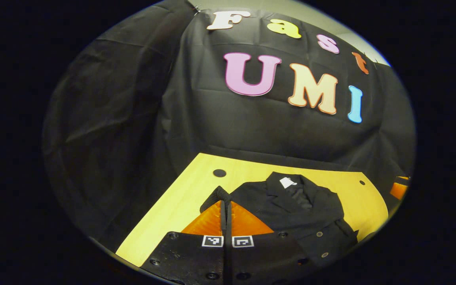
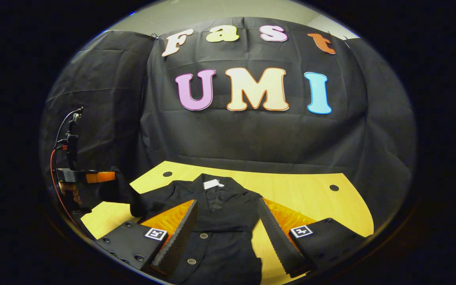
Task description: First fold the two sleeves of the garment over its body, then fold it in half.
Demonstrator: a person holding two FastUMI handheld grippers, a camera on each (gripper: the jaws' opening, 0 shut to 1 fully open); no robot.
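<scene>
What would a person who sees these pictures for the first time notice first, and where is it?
The eye goes first to the black jacket lying on the yellow table, collar toward the booth wall. At the left of the right gripper view, the left gripper holds one sleeve lifted off the table. The right gripper hovers open above the jacket's buttoned front.

A black buttoned jacket [image 2: 216,221] lies front-up on the yellow table [image 2: 311,198], collar toward the far edge, one sleeve [image 2: 123,194] lifted off its side.
</scene>
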